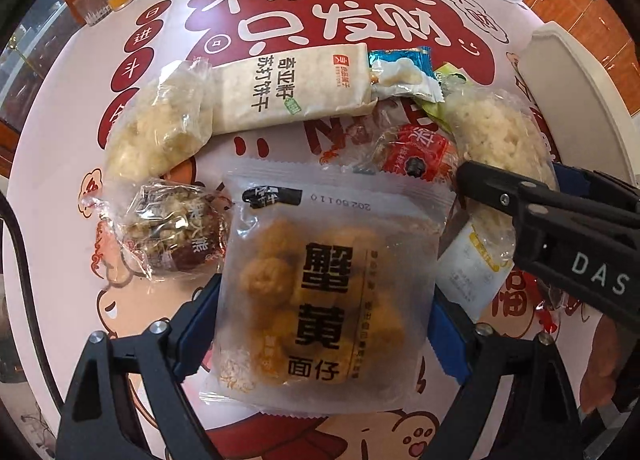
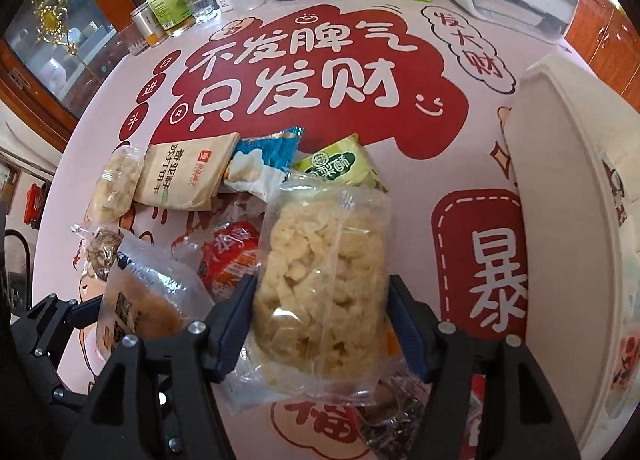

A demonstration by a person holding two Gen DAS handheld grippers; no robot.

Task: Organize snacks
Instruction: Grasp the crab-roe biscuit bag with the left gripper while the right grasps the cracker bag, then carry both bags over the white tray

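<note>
My left gripper (image 1: 320,324) points down over the frosted pack of golden crab-roe puffs (image 1: 324,292), its 2 blue pads either side of the pack; the pads sit right at the pack's edges, but I cannot tell whether they are pressing on it. My right gripper (image 2: 320,324) straddles the clear bag of pale rice crisps (image 2: 320,292) the same way, both pads at the bag's sides, and again I cannot tell if it is clamped. Both snacks lie on the red-and-pink printed tablecloth (image 2: 460,107) at the near edge of the heap. Farther off lie a cream soda-cracker pack (image 1: 292,91), a blue-and-white packet (image 1: 404,71), a green packet (image 2: 340,167) and a red wrapper (image 1: 420,155) (partly buried). To the left sit another clear bag of pale pieces (image 1: 160,123) and a nut-covered snack in clear wrap (image 1: 172,232). A cream tray (image 2: 568,219) stands at the right.
</note>
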